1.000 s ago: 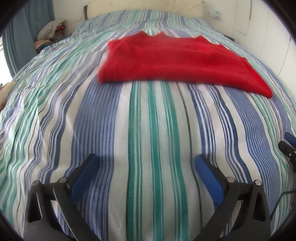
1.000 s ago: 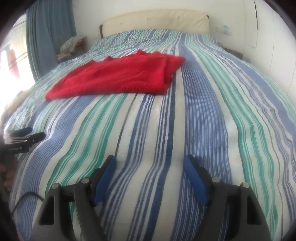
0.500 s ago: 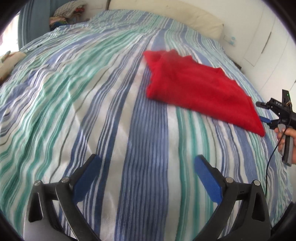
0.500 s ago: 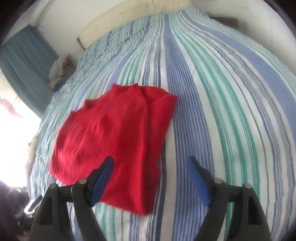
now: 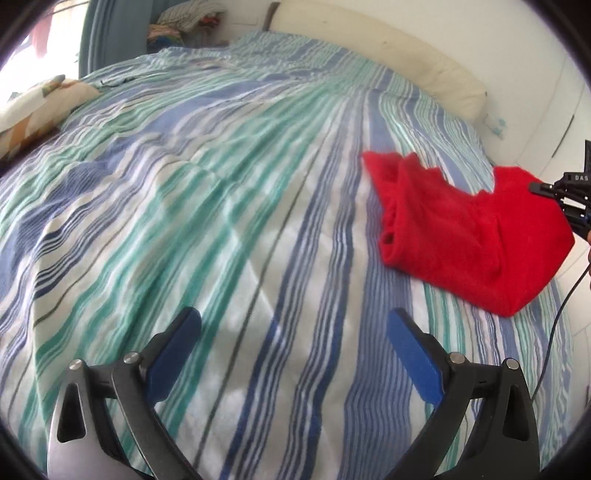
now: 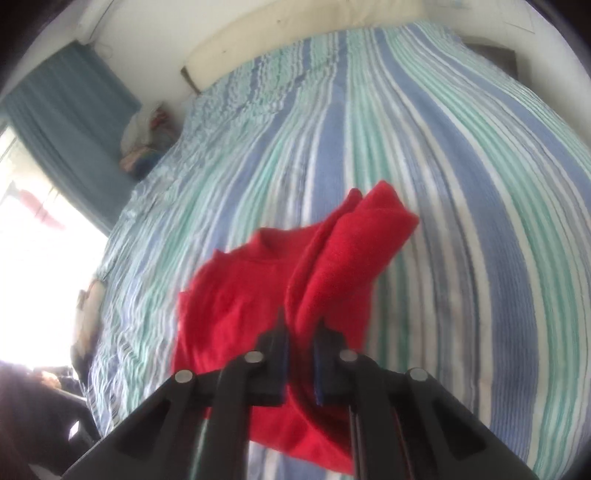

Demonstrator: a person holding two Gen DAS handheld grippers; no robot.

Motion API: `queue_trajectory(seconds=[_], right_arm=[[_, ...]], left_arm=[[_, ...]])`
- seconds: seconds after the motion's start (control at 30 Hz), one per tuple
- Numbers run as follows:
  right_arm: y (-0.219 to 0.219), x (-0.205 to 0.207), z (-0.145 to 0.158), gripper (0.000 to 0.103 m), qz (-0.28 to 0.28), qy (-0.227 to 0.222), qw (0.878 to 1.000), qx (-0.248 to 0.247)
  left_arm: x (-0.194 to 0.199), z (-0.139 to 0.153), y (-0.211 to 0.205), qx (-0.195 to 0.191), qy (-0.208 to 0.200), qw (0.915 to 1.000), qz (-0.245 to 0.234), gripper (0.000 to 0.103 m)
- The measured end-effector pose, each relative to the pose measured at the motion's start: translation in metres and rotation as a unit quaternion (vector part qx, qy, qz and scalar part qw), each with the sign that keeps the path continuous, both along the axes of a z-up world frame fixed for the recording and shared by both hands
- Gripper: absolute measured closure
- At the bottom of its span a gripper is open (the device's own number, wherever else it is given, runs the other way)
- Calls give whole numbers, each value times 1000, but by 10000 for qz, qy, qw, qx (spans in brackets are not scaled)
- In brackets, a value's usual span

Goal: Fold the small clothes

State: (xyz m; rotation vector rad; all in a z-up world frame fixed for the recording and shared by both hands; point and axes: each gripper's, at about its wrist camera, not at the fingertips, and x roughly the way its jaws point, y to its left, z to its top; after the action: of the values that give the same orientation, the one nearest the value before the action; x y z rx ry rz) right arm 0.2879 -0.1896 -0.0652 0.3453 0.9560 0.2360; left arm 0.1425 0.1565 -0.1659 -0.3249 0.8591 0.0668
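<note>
A red garment (image 5: 461,236) lies partly folded on the striped bed at the right of the left wrist view. My right gripper (image 6: 301,339) is shut on a fold of the red garment (image 6: 332,251) and lifts that edge off the bed; it also shows at the right edge of the left wrist view (image 5: 561,199). My left gripper (image 5: 293,332) is open and empty, over bare bedspread to the left of the garment.
The striped bedspread (image 5: 184,184) covers the whole bed. A cream headboard (image 5: 388,51) runs along the far end. A patterned pillow (image 5: 40,107) lies at the left edge. A pile of clothes (image 5: 184,22) and a blue curtain (image 6: 66,122) are beyond the bed.
My right gripper has closed on the red garment and raised its edge, so part now folds over. My left gripper has swung left, away from the garment, and stays open.
</note>
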Motion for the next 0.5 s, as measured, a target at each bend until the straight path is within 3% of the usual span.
queue_trajectory(seconds=[0.13,0.37,0.43,0.5], right_arm=[[78,30,7,93,544,53,9985,55],[174,60,-49,92,884,482,9947,-214],[185,63,-72,73,1033,805,9914,64],[187,63,-93,49,1289,1347,9782,916]], left_arm=[[-2,-2,30,-269,5,9989,374,2],[-1,-7,53,-629,57,9956,697,2],[0,-7,52,-581,70,9958,700,2],[0,-7,51,-531,75,9962,683,2]])
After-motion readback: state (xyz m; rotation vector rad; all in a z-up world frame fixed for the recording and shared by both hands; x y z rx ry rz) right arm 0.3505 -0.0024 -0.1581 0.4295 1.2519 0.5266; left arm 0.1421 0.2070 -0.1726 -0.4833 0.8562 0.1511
